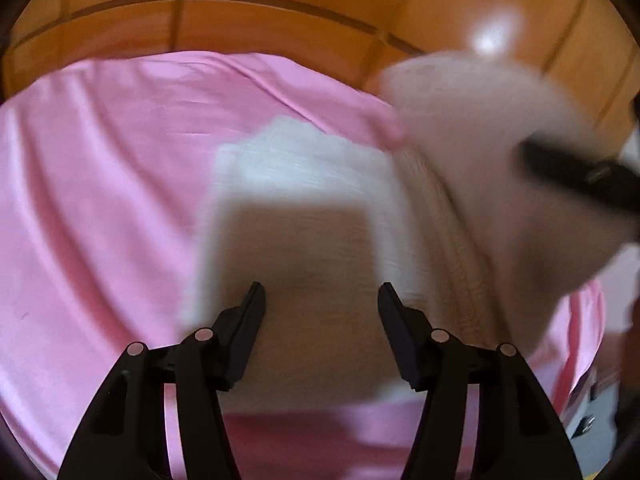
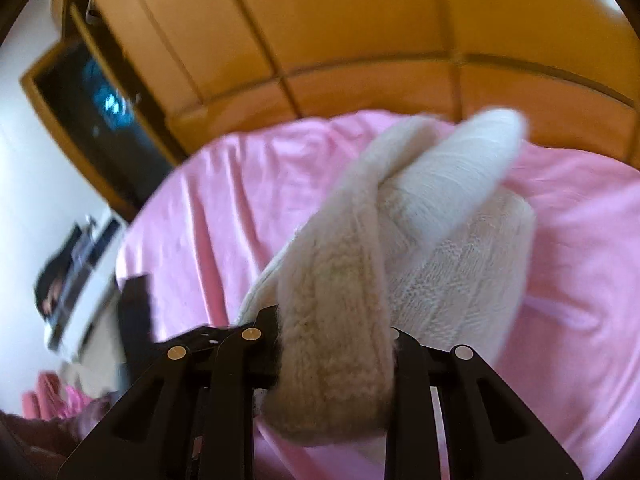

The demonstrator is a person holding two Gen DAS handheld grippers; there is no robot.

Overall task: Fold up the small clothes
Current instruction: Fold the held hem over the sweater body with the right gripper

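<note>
A cream fleece garment [image 1: 304,248] lies on the pink bed sheet [image 1: 100,200]. My left gripper [image 1: 322,300] hovers just over its near part, jaws apart with nothing between them. The garment's right side is lifted in a blurred flap [image 1: 480,128], held by my right gripper [image 1: 576,172], which enters from the right edge. In the right wrist view my right gripper [image 2: 334,332] is shut on a thick fold of the cream garment [image 2: 336,280], and the rest of the cloth bunches up above the sheet [image 2: 208,220]. The fold hides the pads.
Orange wooden panels [image 1: 280,20] rise behind the bed. In the right wrist view a dark framed opening [image 2: 92,108] and white furniture [image 2: 80,300] stand left of the bed, with a pink cloth heap [image 2: 48,400] at the lower left. A blurred black shape [image 2: 134,304] sits near the bed's left edge.
</note>
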